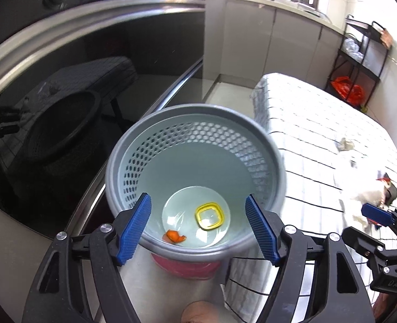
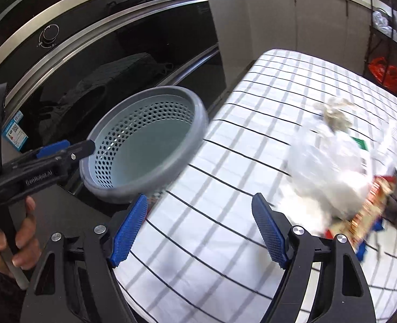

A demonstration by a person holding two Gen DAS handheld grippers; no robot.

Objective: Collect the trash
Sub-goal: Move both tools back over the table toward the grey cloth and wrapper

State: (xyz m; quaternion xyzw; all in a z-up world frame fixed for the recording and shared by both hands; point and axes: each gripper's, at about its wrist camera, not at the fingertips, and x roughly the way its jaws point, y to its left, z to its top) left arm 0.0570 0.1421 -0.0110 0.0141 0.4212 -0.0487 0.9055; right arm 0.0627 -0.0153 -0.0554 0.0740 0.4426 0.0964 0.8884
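A grey perforated trash basket (image 1: 133,161) stands beside the checked table; it also shows in the right wrist view (image 2: 195,123). Inside lie a yellow plastic ring (image 1: 209,215) and an orange scrap (image 1: 174,236). My left gripper (image 1: 198,227) is open and empty above the basket's mouth; it shows in the right wrist view (image 2: 63,148). My right gripper (image 2: 198,228) is open and empty over the tablecloth, left of the trash pile: a white plastic bag (image 2: 330,161), a crumpled paper (image 2: 335,115) and a colourful wrapper (image 2: 365,220).
The table has a white cloth with dark grid lines (image 2: 225,242). A black glass oven front (image 1: 63,94) with steel trim stands to the left. A black rack with an orange bag (image 1: 348,88) is far right. Grey cabinets (image 1: 252,40) run behind.
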